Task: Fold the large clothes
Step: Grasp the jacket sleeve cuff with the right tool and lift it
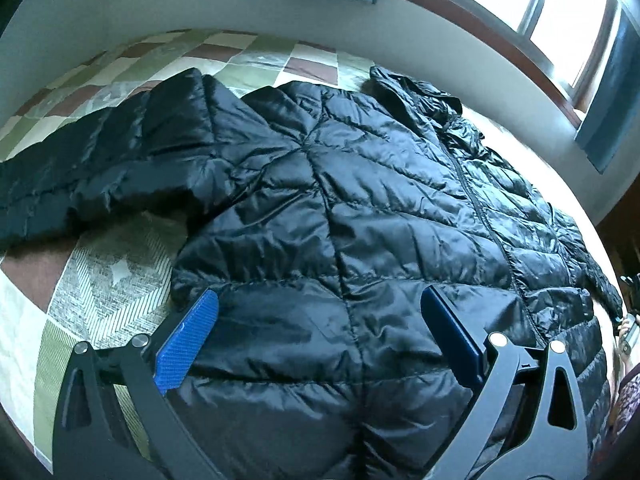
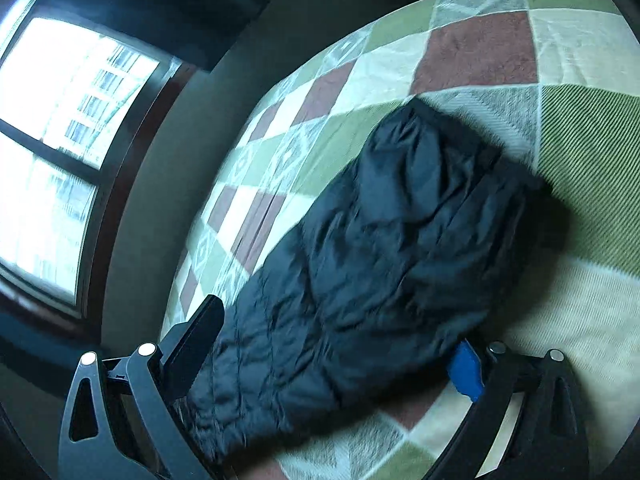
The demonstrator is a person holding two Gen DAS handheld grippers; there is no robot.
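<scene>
Left wrist view: a black quilted jacket (image 1: 340, 208) is spread flat across a bed covered by a patchwork quilt (image 1: 112, 264), with one sleeve (image 1: 80, 184) stretched out toward the quilt's left edge and the hood (image 1: 416, 92) lying toward the far edge, near the wall under a window (image 1: 520, 4). The left gripper (image 1: 320, 332) is held low over the jacket's near hem, angled forward and down. Its blue-padded fingers (image 1: 188, 344) are spread wide, with the padded fabric bulging up between them; whether the pads touch the cloth cannot be told. At the right edge of this view a small part of a hand (image 1: 626, 330) is seen.

Right wrist view, blurred: the right gripper (image 2: 336, 360) is pointed along a sleeve (image 2: 380, 260) that lies on the quilt (image 2: 480, 52). Its fingers (image 2: 466, 368) are set wide apart on either side of the sleeve's near end, and no clamping is seen. A window (image 2: 60, 140) is seen at the left.
</scene>
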